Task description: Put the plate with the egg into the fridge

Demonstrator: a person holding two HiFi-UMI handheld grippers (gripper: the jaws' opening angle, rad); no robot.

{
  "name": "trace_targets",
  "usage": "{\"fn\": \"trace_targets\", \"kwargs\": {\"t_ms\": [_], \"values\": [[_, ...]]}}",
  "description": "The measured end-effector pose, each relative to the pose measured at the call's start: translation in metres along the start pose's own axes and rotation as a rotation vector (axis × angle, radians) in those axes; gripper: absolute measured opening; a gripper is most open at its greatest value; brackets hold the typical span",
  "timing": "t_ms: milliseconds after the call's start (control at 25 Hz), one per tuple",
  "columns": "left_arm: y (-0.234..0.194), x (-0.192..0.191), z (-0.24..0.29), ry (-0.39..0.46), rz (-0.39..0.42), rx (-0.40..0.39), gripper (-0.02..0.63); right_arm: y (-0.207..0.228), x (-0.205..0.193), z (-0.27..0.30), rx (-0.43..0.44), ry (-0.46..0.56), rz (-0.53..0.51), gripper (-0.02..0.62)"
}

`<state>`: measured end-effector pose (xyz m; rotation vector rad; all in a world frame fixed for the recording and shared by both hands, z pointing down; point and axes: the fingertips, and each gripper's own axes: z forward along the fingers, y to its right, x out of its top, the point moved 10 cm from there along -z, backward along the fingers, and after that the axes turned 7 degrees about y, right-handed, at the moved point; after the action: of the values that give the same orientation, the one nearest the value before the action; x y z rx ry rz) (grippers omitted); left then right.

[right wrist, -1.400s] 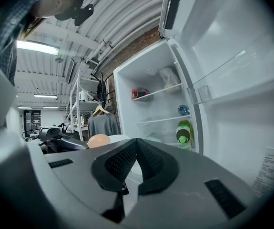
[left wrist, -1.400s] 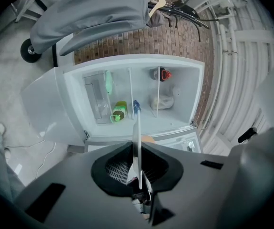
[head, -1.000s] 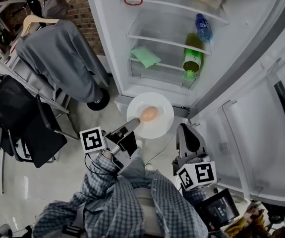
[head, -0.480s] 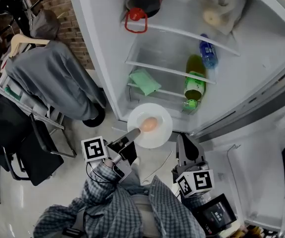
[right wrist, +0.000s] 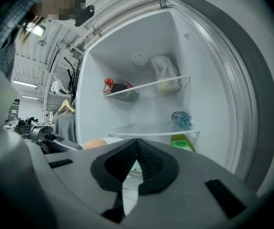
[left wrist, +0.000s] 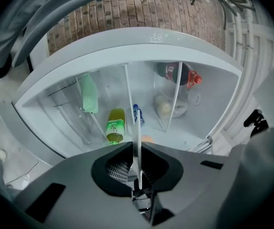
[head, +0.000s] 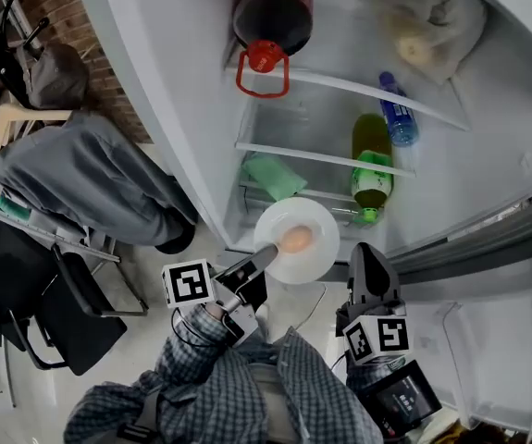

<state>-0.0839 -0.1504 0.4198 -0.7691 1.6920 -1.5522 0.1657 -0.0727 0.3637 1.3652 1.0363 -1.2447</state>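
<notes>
The white plate (head: 314,259) carries a brown egg (head: 295,240) and hovers at the fridge's (head: 164,91) lower front edge, just below the bottom shelf. My left gripper (head: 264,252) is shut on the plate's near-left rim. In the left gripper view the plate (left wrist: 137,137) shows edge-on as a thin white line clamped between the jaws, with the egg (left wrist: 147,139) just behind. My right gripper (head: 369,268) hangs to the right of the plate, shut and holding nothing. Past its closed jaws, the right gripper view shows the egg (right wrist: 95,143).
The open fridge holds a dark jug with a red cap (head: 273,17), a plastic bag (head: 427,26), a blue bottle (head: 398,109), a green bottle (head: 371,165) and a green packet (head: 275,176) on glass shelves. The door (head: 497,340) stands at right. A grey jacket (head: 80,178) and black chair (head: 53,294) are left.
The plate with the egg, held by my left gripper, has moved forward toward the fridge's lower opening. The right gripper followed alongside, still shut. The fridge now fills more of the view.
</notes>
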Motion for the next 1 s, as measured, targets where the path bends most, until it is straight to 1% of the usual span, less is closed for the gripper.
{"fn": "trace_targets", "kwargs": {"t_ms": [200,320,400,480,560,600,680,720,760,840,960,1000], "values": [[-0.001,0.013,0.004,-0.016,-0.024,-0.001,0.034,-0.001,0.000,0.012,-0.022,-0.022,0.039,0.005],[0.000,0.016,0.007,-0.029,-0.007,0.006,0.034,-0.001,-0.001,0.019,-0.039,-0.066,0.060,0.005],[-0.002,0.019,0.010,-0.033,-0.002,0.014,0.034,0.001,-0.003,0.025,-0.021,-0.099,0.075,0.005],[-0.004,0.021,0.015,-0.028,-0.006,0.010,0.034,0.006,-0.003,0.030,0.025,-0.120,0.115,0.005],[-0.004,0.024,0.021,-0.020,0.006,0.004,0.034,0.011,0.000,0.034,0.064,-0.131,0.178,0.005],[-0.003,0.025,0.023,-0.014,0.015,0.001,0.034,0.013,0.001,0.036,0.082,-0.136,0.236,0.006],[-0.001,0.027,0.027,0.002,0.024,-0.007,0.034,0.017,0.005,0.038,0.122,-0.149,0.401,0.007],[0.000,0.028,0.029,0.010,0.025,-0.012,0.034,0.018,0.005,0.040,0.144,-0.161,0.471,0.022],[0.002,0.029,0.030,0.019,0.026,-0.016,0.034,0.018,0.004,0.042,0.163,-0.177,0.513,0.043],[0.003,0.031,0.032,0.040,0.024,-0.025,0.034,0.019,-0.001,0.048,0.191,-0.219,0.532,0.050],[0.004,0.034,0.037,0.061,0.026,-0.031,0.034,0.019,-0.007,0.056,0.243,-0.260,0.579,0.103],[0.004,0.035,0.038,0.067,0.029,-0.029,0.034,0.018,-0.008,0.059,0.264,-0.266,0.605,0.107]]}}
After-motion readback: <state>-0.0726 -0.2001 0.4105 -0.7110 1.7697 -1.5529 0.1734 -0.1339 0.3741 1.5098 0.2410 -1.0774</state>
